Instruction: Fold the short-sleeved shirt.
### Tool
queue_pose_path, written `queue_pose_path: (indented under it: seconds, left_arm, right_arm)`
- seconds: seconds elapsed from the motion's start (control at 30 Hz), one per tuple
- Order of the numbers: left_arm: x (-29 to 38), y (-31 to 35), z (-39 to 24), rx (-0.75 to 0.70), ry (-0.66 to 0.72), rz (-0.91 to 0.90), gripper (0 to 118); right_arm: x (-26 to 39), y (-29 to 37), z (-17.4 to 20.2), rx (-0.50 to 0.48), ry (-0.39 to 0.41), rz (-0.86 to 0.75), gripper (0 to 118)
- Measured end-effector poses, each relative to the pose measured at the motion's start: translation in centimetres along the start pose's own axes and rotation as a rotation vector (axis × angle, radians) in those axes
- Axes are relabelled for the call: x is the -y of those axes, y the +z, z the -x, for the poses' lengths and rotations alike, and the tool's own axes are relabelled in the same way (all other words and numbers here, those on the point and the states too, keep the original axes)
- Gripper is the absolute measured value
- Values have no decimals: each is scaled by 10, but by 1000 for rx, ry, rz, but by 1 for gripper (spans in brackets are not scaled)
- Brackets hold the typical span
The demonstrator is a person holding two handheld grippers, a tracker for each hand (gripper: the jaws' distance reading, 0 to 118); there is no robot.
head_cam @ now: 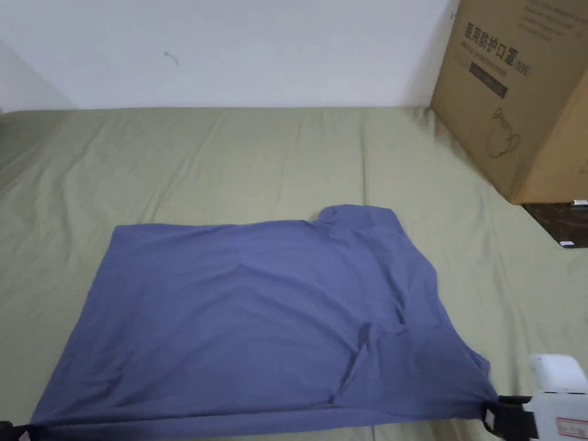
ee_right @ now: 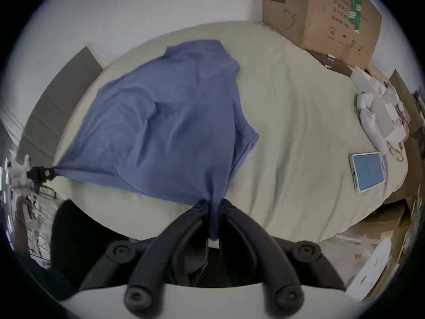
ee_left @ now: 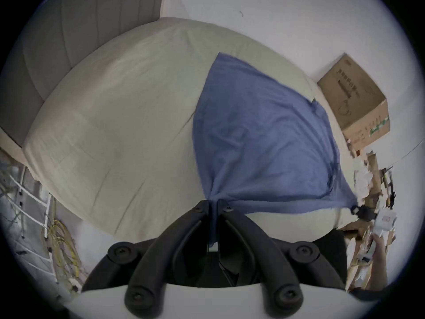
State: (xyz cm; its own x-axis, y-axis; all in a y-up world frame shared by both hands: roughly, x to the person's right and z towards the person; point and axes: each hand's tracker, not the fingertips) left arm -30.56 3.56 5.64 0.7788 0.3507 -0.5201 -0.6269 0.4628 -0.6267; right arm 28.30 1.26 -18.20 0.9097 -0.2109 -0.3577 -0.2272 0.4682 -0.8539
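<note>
A blue short-sleeved shirt (head_cam: 258, 321) lies spread on the olive-green bed sheet (head_cam: 229, 155), hem to the left, collar and sleeves to the right. Its near edge is stretched taut between my two grippers. The left gripper (ee_left: 213, 205) is shut on the near hem corner of the shirt (ee_left: 259, 140), and blue cloth runs down between its jaws. At the near right, the right gripper (ee_right: 212, 205) is shut on the sleeve end of the shirt (ee_right: 165, 126). In the head view the right gripper (head_cam: 488, 414) sits at the bottom right.
A large cardboard box (head_cam: 517, 97) stands at the bed's far right corner. A phone (ee_right: 369, 171) lies on the sheet right of the shirt, with white packaging (ee_right: 372, 119) beyond it. A padded headboard (ee_left: 80, 24) rises at the left. The far half of the sheet is bare.
</note>
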Motion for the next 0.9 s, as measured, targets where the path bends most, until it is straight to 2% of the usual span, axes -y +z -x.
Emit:
queue_pose_path:
  seconds: [0.13,0.23,0.43,0.5,0.63,0.67,0.7,0.73,0.77,0.8,0.83,0.87,0.9]
  left_arm:
    - [-50,-2,1,71,97,-99,6]
    - [-99,-29,-4,86,89,-89,6]
    - [-168,-119,-13,39,88,-5,6]
    - [-174,-139,-20,16,130,19,6]
    - [-177,-153,-28,40,132,-5,6]
    - [-177,-152,-30,44,123,-13,7]
    - [-175,-149,-31,40,116,-27,8]
    - [-171,-143,-29,34,102,-52,15]
    - [-167,-137,-29,36,92,-70,34]
    - [-162,-131,-29,40,85,-80,57]
    - [-157,-125,-29,40,77,-81,87]
    - [-150,-115,-27,49,64,-97,117]
    - [-146,-99,-29,58,41,-148,118]
  right_arm:
    - [-46,9,1,-53,-96,-94,7]
    - [-96,-3,7,-68,-121,-102,7]
    - [-186,-83,4,-49,-168,-34,7]
    - [-201,-107,2,-28,-167,-1,7]
    - [-210,-131,-3,-19,-227,-8,9]
    - [-208,-130,-1,-6,-230,-19,12]
    - [-206,-127,0,5,-226,-29,27]
    - [-202,-123,-1,9,-218,-43,51]
    - [-197,-117,-1,15,-205,-64,88]
    - [-192,-110,1,21,-186,-86,104]
    - [-187,-100,2,17,-170,-121,111]
    - [-180,-91,3,10,-161,-136,112]
    - [-173,-81,5,2,-158,-155,112]
